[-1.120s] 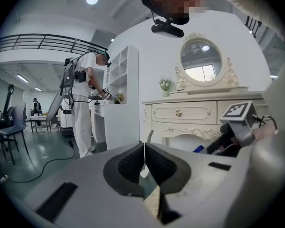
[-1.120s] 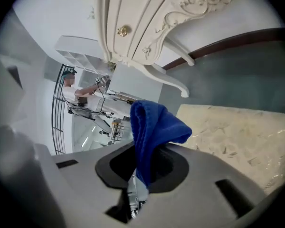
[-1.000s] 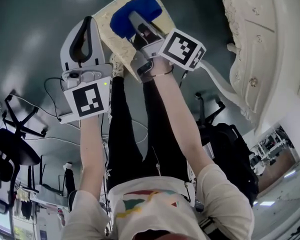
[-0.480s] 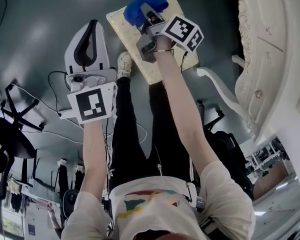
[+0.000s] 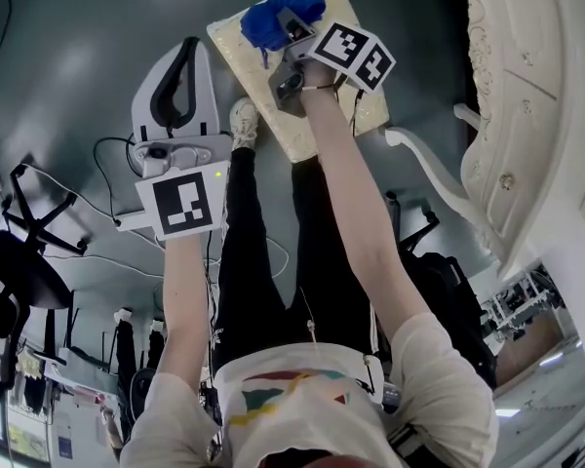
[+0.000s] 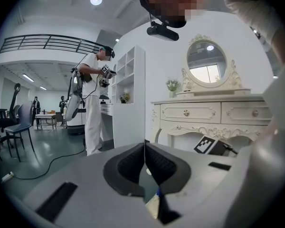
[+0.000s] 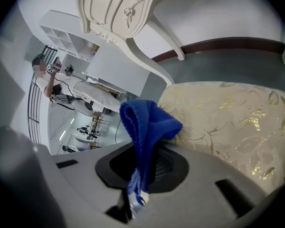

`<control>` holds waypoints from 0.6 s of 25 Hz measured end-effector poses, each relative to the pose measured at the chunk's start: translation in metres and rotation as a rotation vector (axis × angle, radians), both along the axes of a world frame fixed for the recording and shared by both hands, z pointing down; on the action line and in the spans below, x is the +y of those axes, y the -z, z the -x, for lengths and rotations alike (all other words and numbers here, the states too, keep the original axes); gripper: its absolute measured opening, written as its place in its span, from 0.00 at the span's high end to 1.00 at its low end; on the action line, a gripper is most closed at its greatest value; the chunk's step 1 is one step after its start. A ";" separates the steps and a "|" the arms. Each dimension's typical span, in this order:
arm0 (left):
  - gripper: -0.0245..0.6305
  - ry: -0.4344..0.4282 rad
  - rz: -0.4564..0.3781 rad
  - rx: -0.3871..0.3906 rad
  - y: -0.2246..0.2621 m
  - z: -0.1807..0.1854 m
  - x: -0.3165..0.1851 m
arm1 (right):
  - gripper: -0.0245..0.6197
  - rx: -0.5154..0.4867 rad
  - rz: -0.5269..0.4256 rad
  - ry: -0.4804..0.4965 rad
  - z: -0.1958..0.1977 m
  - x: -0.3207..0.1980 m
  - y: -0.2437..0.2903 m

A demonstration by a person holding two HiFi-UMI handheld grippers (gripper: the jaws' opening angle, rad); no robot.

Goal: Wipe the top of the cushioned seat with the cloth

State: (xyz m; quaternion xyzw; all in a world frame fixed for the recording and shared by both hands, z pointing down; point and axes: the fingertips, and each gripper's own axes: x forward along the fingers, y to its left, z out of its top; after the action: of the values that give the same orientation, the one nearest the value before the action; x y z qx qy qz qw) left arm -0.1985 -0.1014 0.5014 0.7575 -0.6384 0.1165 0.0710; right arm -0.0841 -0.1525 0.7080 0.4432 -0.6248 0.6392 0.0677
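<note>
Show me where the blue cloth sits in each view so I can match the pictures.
Head view: blue cloth, top centre, at the cushioned seat's top end.
Left gripper view: not clearly in it; only a tiny blue speck under the left tongs.
Right gripper view: centre, pinched in the right tongs.
Shared landmark: the white dressing table, at right edge, background and top, in that order.

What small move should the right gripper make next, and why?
Probably pull the blue cloth toward the person across the cushioned seat: the right gripper pinches it in its jaws near the seat's far end, so most of the gold-patterned top lies on the near side.
</note>
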 end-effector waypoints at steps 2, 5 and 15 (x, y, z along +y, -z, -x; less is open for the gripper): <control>0.95 -0.014 0.000 -0.006 0.000 -0.004 -0.001 | 0.91 0.006 0.006 -0.003 -0.004 0.004 -0.002; 0.95 -0.020 0.005 -0.007 -0.002 -0.006 -0.002 | 0.91 0.019 0.005 -0.006 -0.010 0.010 -0.002; 0.95 -0.039 0.014 -0.009 -0.007 -0.017 -0.005 | 0.91 0.062 0.017 -0.036 -0.045 0.041 -0.004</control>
State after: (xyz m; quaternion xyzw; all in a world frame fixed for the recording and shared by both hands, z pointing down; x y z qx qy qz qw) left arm -0.1811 -0.1062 0.5085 0.7689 -0.6229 0.1254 0.0711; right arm -0.0389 -0.1115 0.7122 0.4736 -0.6089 0.6314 0.0793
